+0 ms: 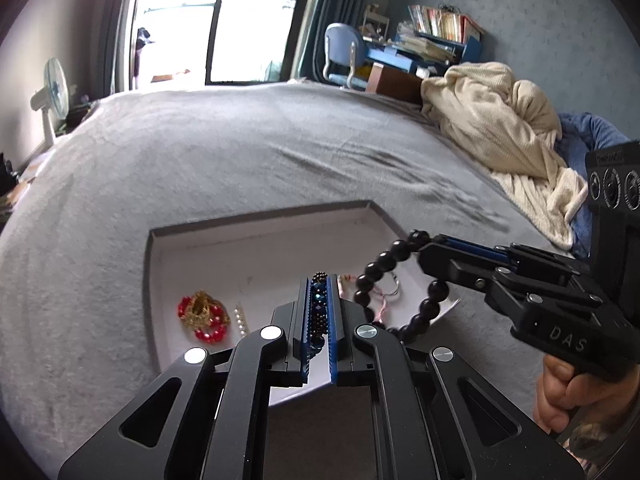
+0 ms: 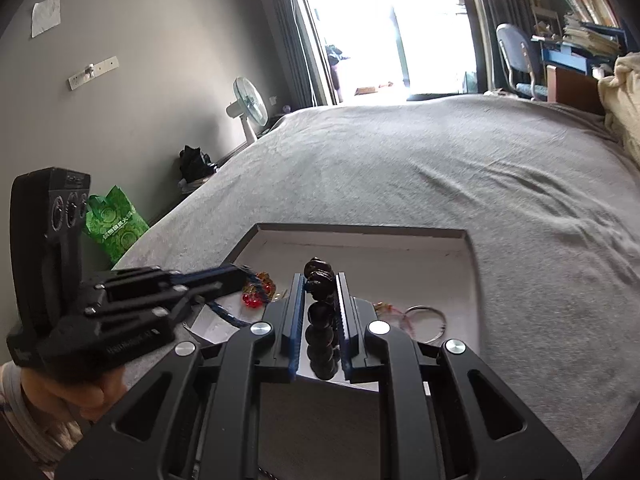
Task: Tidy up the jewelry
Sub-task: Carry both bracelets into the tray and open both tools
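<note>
Left tool (image 1: 319,280): angled downward over the white tray (image 1: 192,248) on the grey bed (image 1: 240,152), jaws clamped on a blue beaded bracelet (image 1: 319,304) that runs lengthwise between the pads. In the right wrist view the same tool enters from 9 o'clock, with a bare hand (image 2: 68,394) gripping its handle at 8 o'clock.

Right tool (image 2: 320,280): likewise tilted down over the tray, jaws clamped on a black bead bracelet (image 1: 384,264). In the left wrist view its loop hangs free from the tool tips at 3 o'clock, above the tray's near right corner.

Tray contents: a red and gold bead piece (image 1: 204,318) at 9 o'clock of the left tool, a short pearl strand (image 1: 240,318) just beside it, and a thin metal bangle (image 2: 426,320) with pink cord at 3 o'clock of the right tool.

Obstructions: both tool bodies cover the tray's near edge. The blue bracelet's lower part is hidden behind the fingers. The right hand (image 1: 576,392) is cut off at the frame edge. The cord items are too tangled to identify.
</note>
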